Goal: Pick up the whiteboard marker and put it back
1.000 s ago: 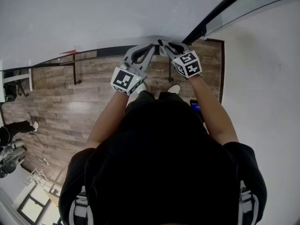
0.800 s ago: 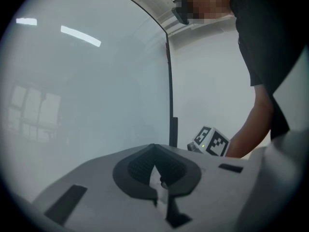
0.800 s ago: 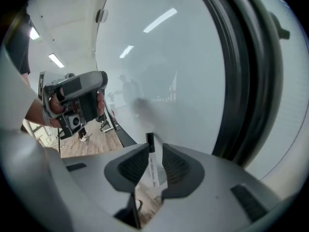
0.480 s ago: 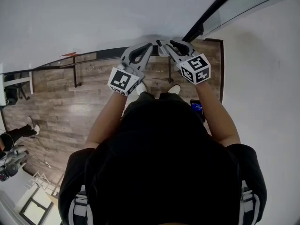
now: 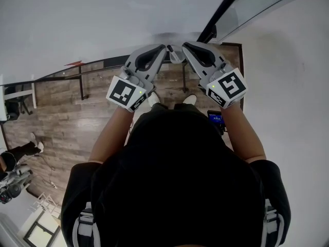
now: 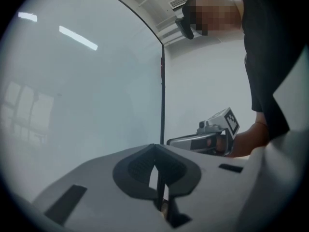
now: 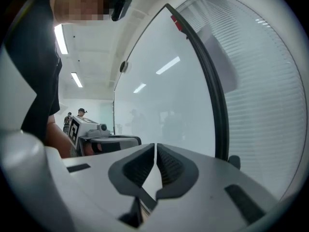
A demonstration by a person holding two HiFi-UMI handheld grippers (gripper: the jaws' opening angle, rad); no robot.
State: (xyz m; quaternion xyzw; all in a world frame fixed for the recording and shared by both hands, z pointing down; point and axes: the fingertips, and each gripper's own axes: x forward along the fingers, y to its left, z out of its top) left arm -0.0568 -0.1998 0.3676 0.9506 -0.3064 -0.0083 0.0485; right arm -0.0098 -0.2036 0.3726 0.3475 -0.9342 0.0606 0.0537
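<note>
I see no whiteboard marker clearly in any view. Both grippers are held up side by side, pointing level at the whiteboard (image 5: 103, 19). My left gripper (image 5: 164, 49) is shut, with its jaws meeting on nothing (image 6: 155, 151). My right gripper (image 5: 185, 46) has just been closing. Its jaws now stand together with only a hairline slit and nothing between them (image 7: 155, 151). The two sets of tips nearly meet, close to the board's surface. Each gripper view shows the other gripper alongside.
The whiteboard's black frame (image 5: 221, 14) runs up at the right, with a glass wall and blinds (image 7: 260, 81) beyond it. Wood floor (image 5: 67, 117) lies below. A person (image 5: 15, 153) is at the far left, and other people (image 7: 81, 112) stand far off.
Both grippers have risen in front of the board and now look larger in the head view. The right one has come up further and levelled out.
</note>
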